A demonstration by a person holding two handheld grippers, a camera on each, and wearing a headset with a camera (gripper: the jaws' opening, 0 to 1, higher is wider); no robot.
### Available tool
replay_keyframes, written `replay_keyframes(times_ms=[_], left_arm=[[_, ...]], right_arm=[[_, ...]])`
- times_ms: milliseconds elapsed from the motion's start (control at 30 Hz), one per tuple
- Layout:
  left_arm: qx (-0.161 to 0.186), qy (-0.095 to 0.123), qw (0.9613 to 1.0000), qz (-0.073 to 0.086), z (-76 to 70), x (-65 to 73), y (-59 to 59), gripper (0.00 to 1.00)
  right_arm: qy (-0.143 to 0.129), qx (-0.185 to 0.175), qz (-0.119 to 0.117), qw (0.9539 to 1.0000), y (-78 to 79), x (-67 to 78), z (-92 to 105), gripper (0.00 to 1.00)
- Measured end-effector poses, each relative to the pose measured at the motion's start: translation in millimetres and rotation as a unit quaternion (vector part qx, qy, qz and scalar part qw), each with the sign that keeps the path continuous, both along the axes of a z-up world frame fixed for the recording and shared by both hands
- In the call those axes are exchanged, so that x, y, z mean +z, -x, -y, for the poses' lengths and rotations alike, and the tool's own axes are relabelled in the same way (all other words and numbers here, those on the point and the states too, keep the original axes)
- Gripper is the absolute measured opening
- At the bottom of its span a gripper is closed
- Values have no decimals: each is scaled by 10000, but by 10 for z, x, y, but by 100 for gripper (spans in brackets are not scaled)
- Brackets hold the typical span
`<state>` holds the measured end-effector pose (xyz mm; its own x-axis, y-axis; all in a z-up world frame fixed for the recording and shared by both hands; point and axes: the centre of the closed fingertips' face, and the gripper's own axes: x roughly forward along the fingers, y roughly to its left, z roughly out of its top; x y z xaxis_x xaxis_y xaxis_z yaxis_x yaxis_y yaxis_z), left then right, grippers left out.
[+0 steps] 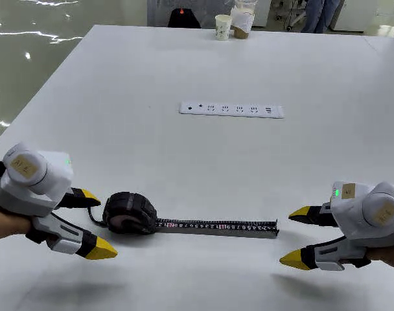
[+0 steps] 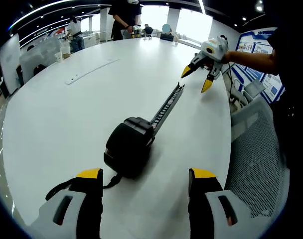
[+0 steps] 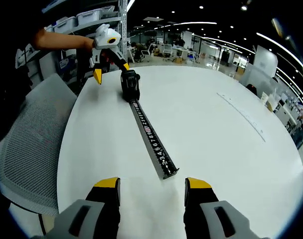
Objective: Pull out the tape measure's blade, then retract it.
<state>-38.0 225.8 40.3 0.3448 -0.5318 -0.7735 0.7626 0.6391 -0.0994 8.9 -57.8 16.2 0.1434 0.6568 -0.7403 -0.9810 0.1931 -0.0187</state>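
Observation:
A black tape measure (image 1: 129,212) lies on the white table (image 1: 203,155), its blade (image 1: 216,227) pulled out to the right and flat on the surface. My left gripper (image 1: 92,220) stands open just left of the case, a jaw on each side of its wrist strap, not touching the case (image 2: 129,146). My right gripper (image 1: 297,236) is open a short way right of the blade's hook end (image 3: 169,173), with nothing between its jaws. The blade (image 3: 150,137) runs away from the right gripper toward the case (image 3: 130,83).
A white power strip (image 1: 231,109) lies mid-table beyond the tape. A paper cup (image 1: 223,26) and a bagged drink (image 1: 242,19) stand at the far edge. A grey mesh chair (image 3: 29,149) stands by the near edge of the table. People stand at the far end.

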Motion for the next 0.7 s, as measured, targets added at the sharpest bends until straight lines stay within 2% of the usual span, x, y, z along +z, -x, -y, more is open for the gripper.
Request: replay_keyframes(times_ms=[233,433,700], left_arm=[[255,184,9993,194,76,21,44,69],[489,276,9980,295,106,9,68,73],[888,469,9936,523,107,66,102,78]], right_arm=[[-182,-218,-12,9996,60,34,-23,55],[-359,-424,-17,9985,122,48,-38,60],[-546,-732,-14,9958,183,84,-32,66]])
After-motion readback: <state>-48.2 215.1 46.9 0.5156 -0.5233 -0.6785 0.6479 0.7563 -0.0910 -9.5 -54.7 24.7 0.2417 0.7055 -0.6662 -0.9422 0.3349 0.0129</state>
